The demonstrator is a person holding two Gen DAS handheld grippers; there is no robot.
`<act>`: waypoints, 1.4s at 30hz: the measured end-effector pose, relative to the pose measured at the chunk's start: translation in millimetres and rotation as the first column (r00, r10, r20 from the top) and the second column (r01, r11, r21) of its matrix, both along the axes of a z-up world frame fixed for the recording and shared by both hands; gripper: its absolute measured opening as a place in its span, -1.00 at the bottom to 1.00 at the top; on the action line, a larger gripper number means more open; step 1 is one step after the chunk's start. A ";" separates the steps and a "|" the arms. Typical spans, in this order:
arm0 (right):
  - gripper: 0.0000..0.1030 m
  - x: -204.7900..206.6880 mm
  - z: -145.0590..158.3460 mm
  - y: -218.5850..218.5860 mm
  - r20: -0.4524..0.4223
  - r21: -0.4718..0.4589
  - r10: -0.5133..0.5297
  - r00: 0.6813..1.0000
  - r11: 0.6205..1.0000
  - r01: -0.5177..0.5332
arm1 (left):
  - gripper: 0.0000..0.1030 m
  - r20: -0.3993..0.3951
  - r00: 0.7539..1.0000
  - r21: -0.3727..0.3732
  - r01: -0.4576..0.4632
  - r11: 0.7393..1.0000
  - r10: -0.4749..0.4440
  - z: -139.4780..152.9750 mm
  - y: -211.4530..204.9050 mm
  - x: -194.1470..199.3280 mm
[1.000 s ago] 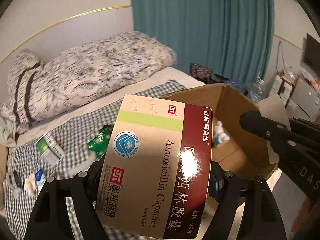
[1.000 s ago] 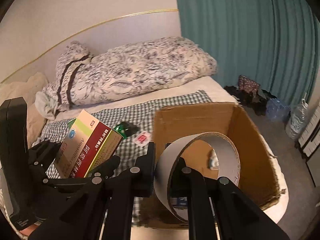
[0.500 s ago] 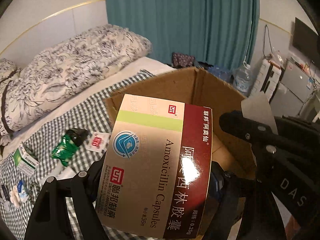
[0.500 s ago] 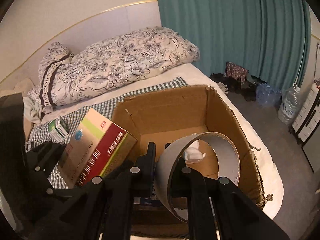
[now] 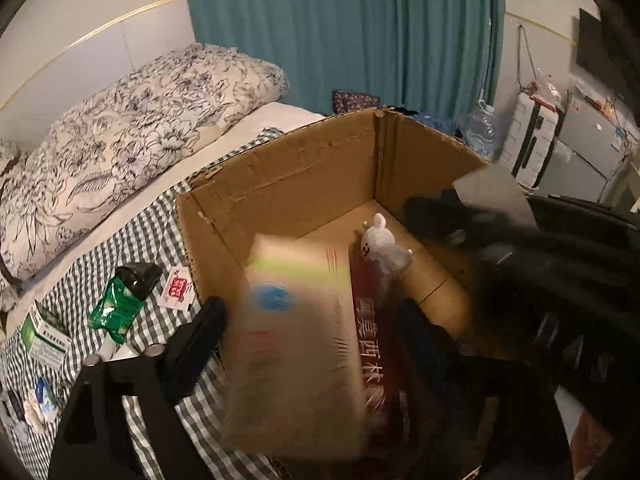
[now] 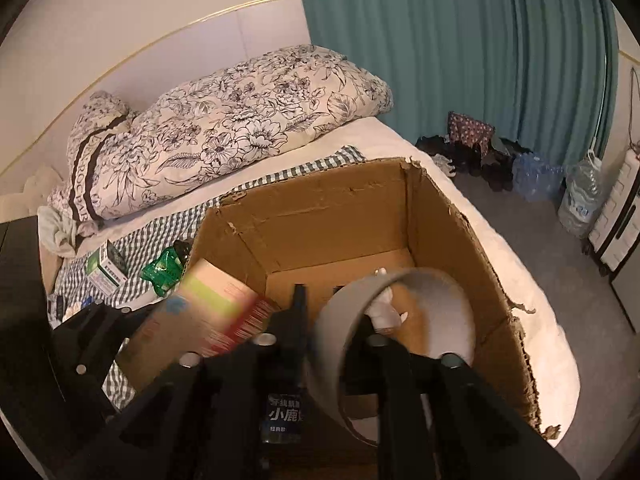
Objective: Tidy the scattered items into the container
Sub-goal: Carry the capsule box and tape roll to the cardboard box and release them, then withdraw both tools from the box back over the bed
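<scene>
An open cardboard carton (image 5: 288, 184) stands on the checked bed cover, with a small white toy (image 5: 384, 244) on its floor. My left gripper (image 5: 316, 316) hangs over the carton's near left corner and its jaws are opening. The tan and maroon medicine box (image 5: 296, 340) is blurred, out of their grip and dropping into the carton. In the right wrist view my right gripper (image 6: 330, 308) is above the carton (image 6: 328, 216) and its jaws are opening. The wall of the grey cardboard ring (image 6: 448, 300) still sits between them. The medicine box (image 6: 200, 308) shows at the left.
Loose on the checked cover left of the carton are a green packet (image 5: 116, 308), a red and white sachet (image 5: 178, 288) and a green and white carton (image 5: 44, 336). A flowered pillow (image 5: 132, 136) lies behind. The bed's edge and floor are to the right.
Both grippers moved over the carton and lower. The left jaws widened and the medicine box slipped out downward. The right jaws parted around the ring's wall.
</scene>
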State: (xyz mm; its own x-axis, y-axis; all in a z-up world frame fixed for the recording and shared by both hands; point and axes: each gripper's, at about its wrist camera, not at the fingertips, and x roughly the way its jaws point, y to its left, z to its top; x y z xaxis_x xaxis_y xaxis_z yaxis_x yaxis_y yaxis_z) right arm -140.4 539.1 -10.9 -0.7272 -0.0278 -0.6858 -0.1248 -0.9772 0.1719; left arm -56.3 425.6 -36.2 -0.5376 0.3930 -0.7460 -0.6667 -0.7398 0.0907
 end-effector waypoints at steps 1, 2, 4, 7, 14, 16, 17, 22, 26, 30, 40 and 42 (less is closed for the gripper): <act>0.03 -0.1 -1.1 1.2 0.007 -0.003 -0.010 1.000 1.000 0.011 | 0.97 -0.007 1.000 0.000 -0.004 1.000 0.004 0.1 0.5 0.9; 0.31 -0.3 -1.0 1.5 0.008 0.000 -0.022 1.000 1.000 0.022 | 0.99 -0.011 1.000 -0.001 -0.011 1.000 0.011 0.0 0.8 1.6; 0.32 1.6 -0.2 0.9 0.002 0.018 -0.039 0.999 0.999 0.039 | 1.00 -0.001 1.000 -0.005 -0.018 1.000 0.018 -1.8 1.2 0.6; 0.32 1.6 1.5 2.7 0.002 0.010 -0.045 0.999 0.999 0.045 | 1.00 0.012 1.000 -0.006 -0.027 1.000 0.027 -4.7 -0.8 -0.7; 0.32 5.8 5.5 2.7 -0.001 0.014 -0.062 0.998 0.998 0.062 | 1.00 0.022 0.999 0.002 -0.043 0.999 0.043 -1.6 -9.7 0.0; 0.32 7.8 7.6 1.1 -0.006 0.015 -0.061 0.998 0.998 0.061 | 1.00 0.024 0.999 0.009 -0.047 0.999 0.047 1.0 -13.4 0.0; 0.32 9.0 9.3 0.5 -0.009 0.014 -0.059 0.998 0.998 0.059 | 1.00 0.024 0.999 0.011 -0.049 0.999 0.048 2.5 -15.0 0.0; 0.32 14.3 16.2 -5.8 -0.016 0.018 -0.053 0.998 0.998 0.053 | 1.00 0.015 0.998 0.020 -0.066 0.998 0.066 11.1 -25.7 2.4; 0.32 20.0 21.7 -12.0 -0.020 0.026 -0.047 0.999 0.999 0.047 | 1.00 0.007 0.997 0.030 -0.083 0.996 0.083 17.6 -37.1 5.0; 0.32 27.1 28.9 -18.9 -0.031 0.031 -0.041 0.999 0.999 0.042 | 1.00 0.022 0.993 0.044 -0.113 0.993 0.112 19.8 -54.1 7.2; 0.32 47.7 44.3 -51.6 -0.051 0.031 -0.003 0.999 1.000 0.005 | 1.00 0.001 0.975 0.057 -0.220 0.974 0.220 38.9 -113.7 14.1; 0.32 51.8 47.7 -61.5 -0.058 0.032 0.006 0.998 0.999 -0.004 | 1.00 -0.005 0.970 0.060 -0.243 0.968 0.244 43.5 -128.3 16.4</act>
